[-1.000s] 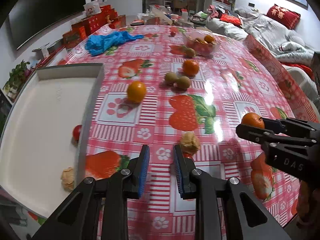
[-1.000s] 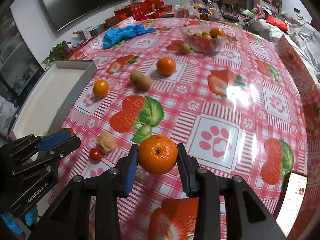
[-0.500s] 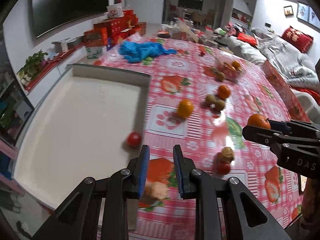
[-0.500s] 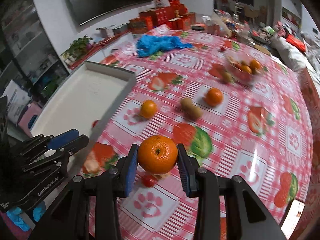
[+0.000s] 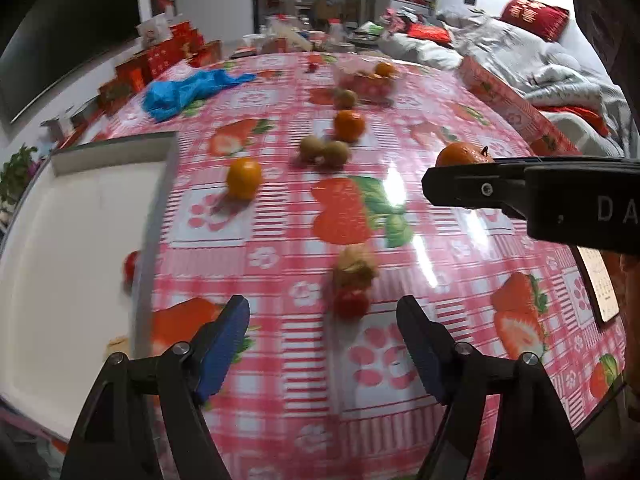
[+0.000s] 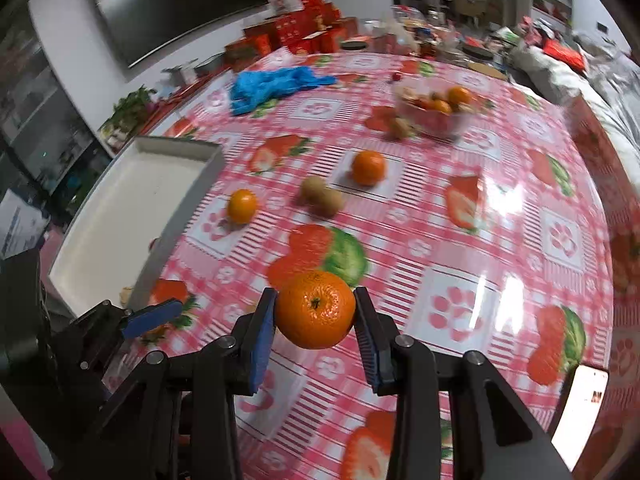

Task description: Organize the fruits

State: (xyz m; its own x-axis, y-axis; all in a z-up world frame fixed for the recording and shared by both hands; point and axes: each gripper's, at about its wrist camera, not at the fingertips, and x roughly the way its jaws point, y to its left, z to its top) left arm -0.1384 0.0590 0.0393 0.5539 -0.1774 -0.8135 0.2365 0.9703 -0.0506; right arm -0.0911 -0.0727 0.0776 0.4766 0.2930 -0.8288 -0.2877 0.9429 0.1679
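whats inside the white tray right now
A small red fruit sits against the white tray's near wall, and a pale lump shows at the corner. The wall hides part of both.

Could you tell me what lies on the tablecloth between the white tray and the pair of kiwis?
One small orange sits between the white tray and the kiwis, clearest in the right wrist view.

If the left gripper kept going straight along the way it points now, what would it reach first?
Most likely the small red fruit, with the tan fruit just behind it. The left gripper is opening with nothing between its pads. Depth is hard to judge, so it might meet the tablecloth first.
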